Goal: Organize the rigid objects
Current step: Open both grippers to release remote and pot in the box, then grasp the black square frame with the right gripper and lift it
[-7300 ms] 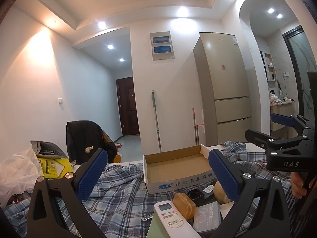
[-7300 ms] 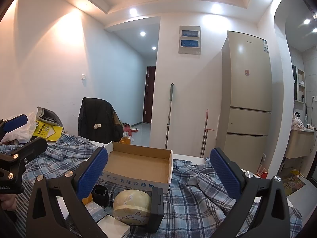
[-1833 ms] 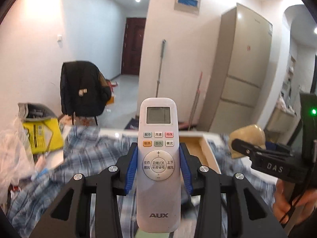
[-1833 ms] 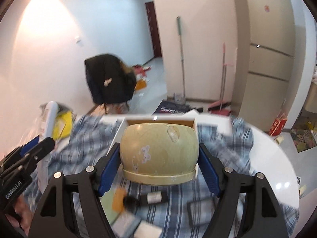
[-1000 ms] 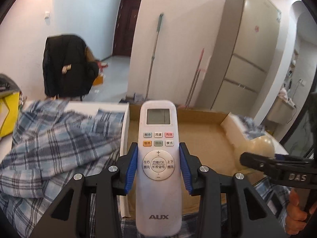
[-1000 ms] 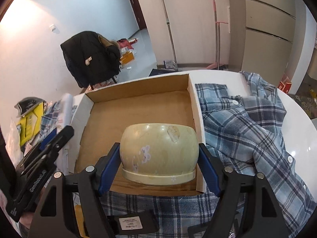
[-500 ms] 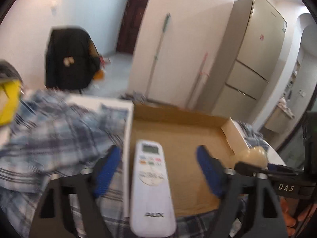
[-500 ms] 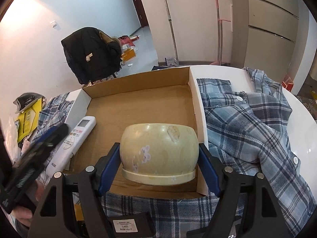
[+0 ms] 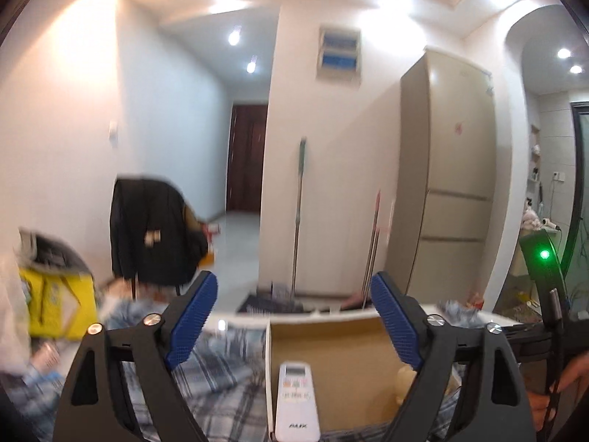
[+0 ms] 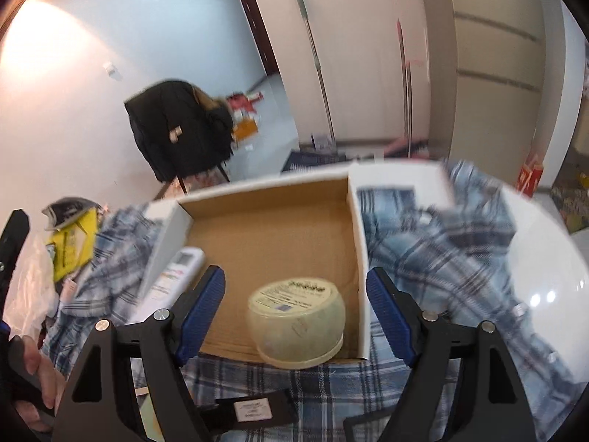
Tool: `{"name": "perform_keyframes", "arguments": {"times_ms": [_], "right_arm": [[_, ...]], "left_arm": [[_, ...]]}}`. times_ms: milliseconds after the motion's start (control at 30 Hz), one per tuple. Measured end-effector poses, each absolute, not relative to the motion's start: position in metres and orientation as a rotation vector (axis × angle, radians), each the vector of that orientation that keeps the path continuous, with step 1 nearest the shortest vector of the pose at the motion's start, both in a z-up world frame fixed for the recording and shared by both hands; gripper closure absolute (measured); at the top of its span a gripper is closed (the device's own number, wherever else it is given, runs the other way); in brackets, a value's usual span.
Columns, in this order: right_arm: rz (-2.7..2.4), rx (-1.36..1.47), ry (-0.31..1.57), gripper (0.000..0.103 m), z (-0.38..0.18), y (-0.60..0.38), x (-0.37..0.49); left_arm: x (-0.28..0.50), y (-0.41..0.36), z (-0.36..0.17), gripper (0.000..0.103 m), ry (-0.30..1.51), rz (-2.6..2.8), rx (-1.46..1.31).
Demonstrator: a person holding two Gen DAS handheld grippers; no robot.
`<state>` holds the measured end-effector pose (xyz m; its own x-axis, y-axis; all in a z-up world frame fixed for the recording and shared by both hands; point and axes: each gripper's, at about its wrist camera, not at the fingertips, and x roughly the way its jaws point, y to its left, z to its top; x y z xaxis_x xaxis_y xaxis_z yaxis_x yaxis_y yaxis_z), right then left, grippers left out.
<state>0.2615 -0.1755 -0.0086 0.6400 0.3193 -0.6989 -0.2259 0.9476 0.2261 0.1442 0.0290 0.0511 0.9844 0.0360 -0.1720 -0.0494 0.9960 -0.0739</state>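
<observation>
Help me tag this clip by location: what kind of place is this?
Most likely a lived-in home, a dining or living area by the kitchen: a tall fridge, a mop leaning on the wall, and a jacket-draped chair beside a hallway door.

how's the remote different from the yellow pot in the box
The remote is white, long and flat, lying along the box's left wall. The pot is pale yellow, round and squat, upside down near the right wall. Both rest inside the box, released.
</observation>
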Motion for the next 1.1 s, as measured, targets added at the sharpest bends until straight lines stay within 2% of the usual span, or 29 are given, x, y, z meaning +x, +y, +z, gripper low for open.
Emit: {"name": "perform_keyframes", "arguments": {"times_ms": [133, 333, 400, 433, 500, 533, 600, 733, 1100], "right_arm": [[0.304, 0.104, 0.696, 0.024, 0.036, -0.184, 0.230], [0.313, 0.037, 0.525, 0.018, 0.090, -0.192, 0.169], [0.307, 0.030, 0.465, 0.016, 0.100, -0.196, 0.148], [0.306, 0.029, 0.436, 0.016, 0.105, -0.198, 0.136], [0.311, 0.021, 0.393, 0.013, 0.109, -0.200, 0.116], [0.316, 0.015, 0.374, 0.011, 0.109, -0.201, 0.109], [0.324, -0.013, 0.326, 0.000, 0.107, -0.198, 0.091], [0.335, -0.046, 0.279, 0.000, 0.096, -0.195, 0.065], [0.303, -0.046, 0.377, 0.000, 0.032, -0.213, 0.080]], "left_arm": [[0.110, 0.024, 0.081, 0.014, 0.110, 0.021, -0.062], [0.044, 0.021, 0.114, 0.014, 0.024, 0.001, -0.072], [0.021, 0.017, 0.121, 0.008, -0.016, 0.001, -0.058], [0.013, 0.015, 0.122, 0.000, -0.027, 0.013, -0.049], [0.002, 0.010, 0.119, 0.000, 0.001, 0.065, -0.033], [0.001, 0.009, 0.115, 0.000, 0.029, 0.080, -0.040], [-0.002, 0.010, 0.106, 0.000, 0.060, 0.042, -0.081], [-0.006, 0.010, 0.087, 0.000, 0.117, 0.001, -0.114], [0.021, 0.010, 0.036, 0.000, 0.273, -0.008, -0.112]]}}
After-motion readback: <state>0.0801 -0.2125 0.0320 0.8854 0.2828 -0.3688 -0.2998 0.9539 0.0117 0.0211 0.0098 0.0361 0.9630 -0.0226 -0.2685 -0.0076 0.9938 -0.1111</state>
